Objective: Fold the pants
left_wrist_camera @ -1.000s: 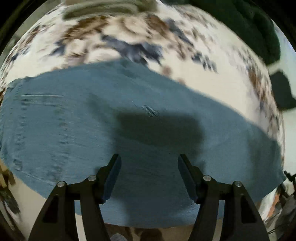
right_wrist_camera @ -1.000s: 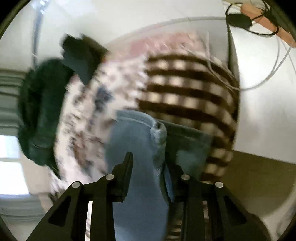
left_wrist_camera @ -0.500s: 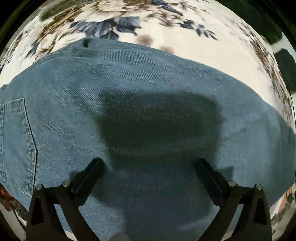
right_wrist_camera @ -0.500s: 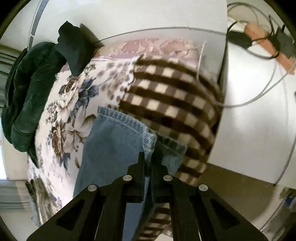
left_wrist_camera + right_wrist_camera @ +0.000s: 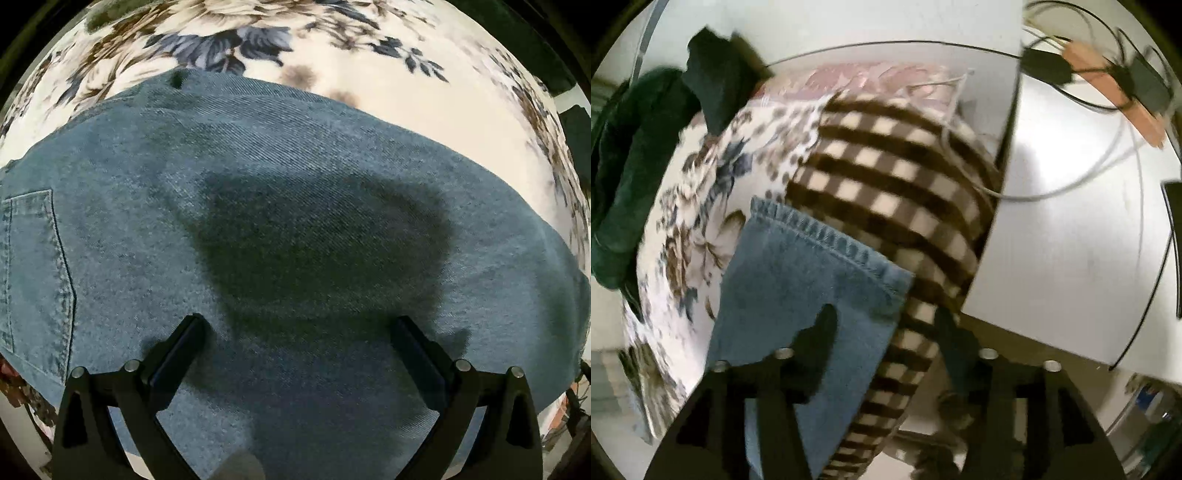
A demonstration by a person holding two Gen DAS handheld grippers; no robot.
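Note:
The blue denim pants (image 5: 295,221) lie flat on a floral bedspread (image 5: 388,85) and fill most of the left wrist view; a back pocket (image 5: 33,273) shows at the left. My left gripper (image 5: 295,332) is open, just above the denim, holding nothing. In the right wrist view the hemmed leg end of the pants (image 5: 812,273) lies across the floral bedspread (image 5: 701,206) and a brown checked blanket (image 5: 886,177). My right gripper (image 5: 886,325) is open just above the hem, holding nothing.
Dark green clothing (image 5: 631,173) is piled at the bed's left. A white wall (image 5: 1071,221) with cables (image 5: 1071,184) and a power strip (image 5: 1108,81) stands to the right of the bed. A pink pillow (image 5: 864,77) lies at the far end.
My right gripper was shut on the hem half a second ago; it has opened and let go, and the hem now lies flat. My left gripper opened wide earlier and stays low over the denim.

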